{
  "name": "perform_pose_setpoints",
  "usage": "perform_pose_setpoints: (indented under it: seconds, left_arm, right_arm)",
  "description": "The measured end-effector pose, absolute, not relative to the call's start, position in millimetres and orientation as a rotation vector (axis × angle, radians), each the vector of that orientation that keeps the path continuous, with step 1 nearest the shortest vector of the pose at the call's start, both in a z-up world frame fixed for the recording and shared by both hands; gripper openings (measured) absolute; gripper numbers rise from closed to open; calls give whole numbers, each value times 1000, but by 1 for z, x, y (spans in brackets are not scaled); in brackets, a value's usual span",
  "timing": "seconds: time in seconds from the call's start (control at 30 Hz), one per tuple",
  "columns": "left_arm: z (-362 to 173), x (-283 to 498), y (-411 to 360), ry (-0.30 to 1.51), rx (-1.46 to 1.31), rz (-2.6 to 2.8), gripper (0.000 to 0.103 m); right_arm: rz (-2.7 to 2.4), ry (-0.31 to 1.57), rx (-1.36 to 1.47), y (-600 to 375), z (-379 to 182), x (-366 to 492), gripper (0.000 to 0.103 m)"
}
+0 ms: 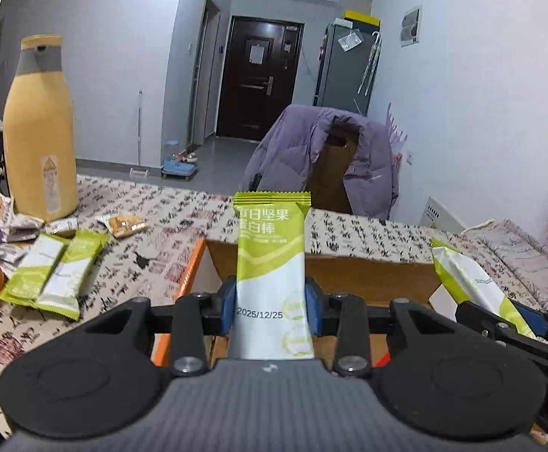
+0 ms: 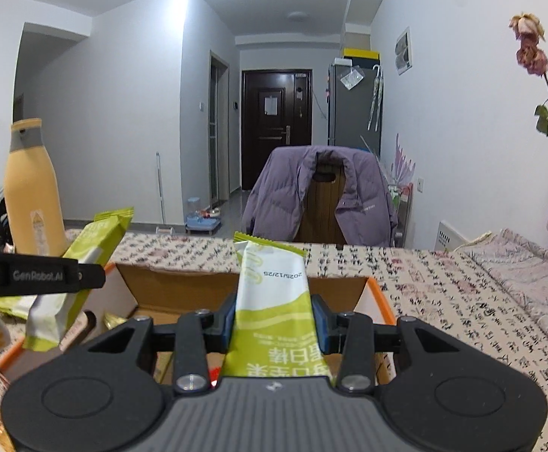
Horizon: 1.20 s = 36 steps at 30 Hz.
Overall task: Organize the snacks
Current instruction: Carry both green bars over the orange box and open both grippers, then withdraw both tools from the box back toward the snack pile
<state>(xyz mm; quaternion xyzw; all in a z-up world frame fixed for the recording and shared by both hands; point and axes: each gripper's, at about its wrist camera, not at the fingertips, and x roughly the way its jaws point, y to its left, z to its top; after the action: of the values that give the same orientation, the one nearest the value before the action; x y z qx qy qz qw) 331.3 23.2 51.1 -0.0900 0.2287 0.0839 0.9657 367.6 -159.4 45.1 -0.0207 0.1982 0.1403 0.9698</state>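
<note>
Two green-and-white protein bars are in your grip, one per gripper. Your left gripper [image 1: 270, 303] is clamped on an upright bar [image 1: 270, 263], printed side facing you. Your right gripper [image 2: 276, 326] is clenched on its bar [image 2: 274, 301], whose print reads upside down. Both bars sit above the open cardboard box [image 2: 183, 288] with orange edging. Two more matching bars [image 1: 54, 275] lie side by side on the patterned tablecloth [image 1: 349, 233], left of the box, near the yellow bottle [image 1: 38, 128].

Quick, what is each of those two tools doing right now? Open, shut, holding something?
Left tool: shut on a green and white snack bar.
Right tool: shut on another green and white snack bar, its print upside down.
</note>
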Motion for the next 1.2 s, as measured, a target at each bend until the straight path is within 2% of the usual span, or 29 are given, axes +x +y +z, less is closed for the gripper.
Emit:
perform_pose_setpoints:
  seconds: [0.43,0.57,0.6,0.63,0.67,0.7,0.73,0.77,0.83,1.2]
  left_arm:
    - [27,332,13,514,-129,144,38]
    - [26,331,13,524,-122,145,41]
    - [27,330,13,520,-122,147,43]
    - [28,328,13,509,-122,149,54]
    - [30,325,14,494,-125,150,72]
    - [33,323,15,478,-129,154,81]
    - [34,320,16,458,-131,166,97]
    - [36,319,16,441,-131,180,103]
    - [39,315,18,414,-139,189,103]
    - [47,311,20,399,-159,187,103]
  right_arm:
    - [298,444,-58,-156,32,368,39]
    - [306,459,-52,-157,32,371,39]
    - [299,470,-50,-158,32,371,44]
    - [294,479,-45,-159,32,371,57]
    - [295,481,-34,-162,33,369,64]
    - [297,474,-22,-164,34,368,78]
    - [296,466,-12,-166,36,366,88]
    - [293,453,-4,-169,38,364,92]
    - [291,436,8,-173,42,361,102]
    - [266,400,8,-178,52,352,103]
